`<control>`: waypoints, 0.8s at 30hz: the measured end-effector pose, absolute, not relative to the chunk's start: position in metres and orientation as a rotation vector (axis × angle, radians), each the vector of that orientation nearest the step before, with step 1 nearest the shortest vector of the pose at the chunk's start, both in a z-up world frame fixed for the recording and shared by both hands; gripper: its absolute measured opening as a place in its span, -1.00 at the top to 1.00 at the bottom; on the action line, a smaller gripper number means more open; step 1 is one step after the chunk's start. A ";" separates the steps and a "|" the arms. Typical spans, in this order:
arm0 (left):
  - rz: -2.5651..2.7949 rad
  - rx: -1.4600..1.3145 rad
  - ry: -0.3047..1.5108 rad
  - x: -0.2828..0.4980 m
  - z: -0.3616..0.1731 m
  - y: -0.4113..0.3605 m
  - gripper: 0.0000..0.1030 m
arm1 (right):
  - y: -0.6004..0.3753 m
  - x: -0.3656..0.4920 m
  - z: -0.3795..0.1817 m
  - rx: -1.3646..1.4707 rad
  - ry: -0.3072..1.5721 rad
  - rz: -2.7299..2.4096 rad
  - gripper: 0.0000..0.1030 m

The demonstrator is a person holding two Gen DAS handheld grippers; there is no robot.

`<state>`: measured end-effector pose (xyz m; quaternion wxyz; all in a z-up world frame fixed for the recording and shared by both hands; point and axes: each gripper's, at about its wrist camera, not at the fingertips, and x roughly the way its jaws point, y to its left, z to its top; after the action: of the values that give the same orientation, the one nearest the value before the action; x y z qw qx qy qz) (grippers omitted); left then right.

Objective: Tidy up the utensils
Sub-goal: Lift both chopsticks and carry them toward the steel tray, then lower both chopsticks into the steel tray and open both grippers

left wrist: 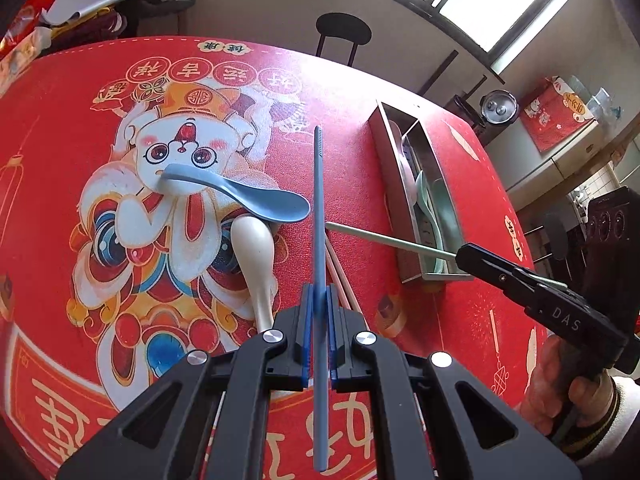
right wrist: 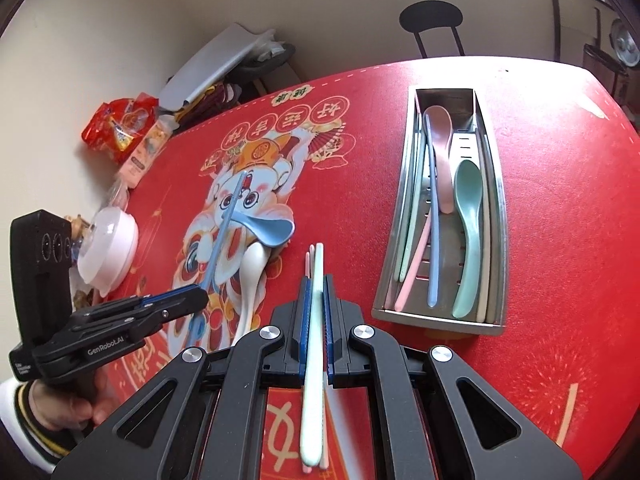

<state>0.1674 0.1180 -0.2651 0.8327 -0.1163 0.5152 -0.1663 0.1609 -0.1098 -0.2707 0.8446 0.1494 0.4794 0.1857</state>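
**Lifting chopsticks, one in each hand**

Gripping a blue chopstick (left wrist: 319,216), the left hand-held gripper (left wrist: 319,300) is clamped tight around its shaft above the red table (left wrist: 360,168). The right hand-held gripper (right wrist: 316,292) is likewise closed on a pale green chopstick (right wrist: 316,340). A blue spoon (left wrist: 240,196) and white spoon (left wrist: 256,256) lie just left of the left gripper's tips; the metal utensil tray (right wrist: 496,208) sits ahead and right of the right gripper.

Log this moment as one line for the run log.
left gripper: shut on blue chopstick | right gripper: shut on mint chopstick | metal tray: holds spoons, chopsticks | table: blue spoon, white spoon
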 end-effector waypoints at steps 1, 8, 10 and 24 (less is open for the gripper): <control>-0.354 -0.247 1.090 0.168 -0.264 0.118 0.88 | -0.111 0.161 -0.268 0.318 1.004 0.390 0.89; -0.360 -0.255 1.077 0.169 -0.259 0.118 0.88 | -0.115 0.164 -0.254 0.321 0.962 0.382 0.89; -0.361 -0.258 1.075 0.169 -0.258 0.118 0.88 | -0.115 0.164 -0.251 0.319 0.953 0.381 0.89; -0.423 -0.284 1.066 0.193 -0.246 0.095 0.88 | -0.147 0.183 -0.211 0.277 0.822 0.286 0.89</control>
<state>0.1927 0.0952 -0.2455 0.8305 -0.1341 0.5026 -0.1993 0.1826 -0.1469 -0.2109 0.8975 0.1336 0.3970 0.1382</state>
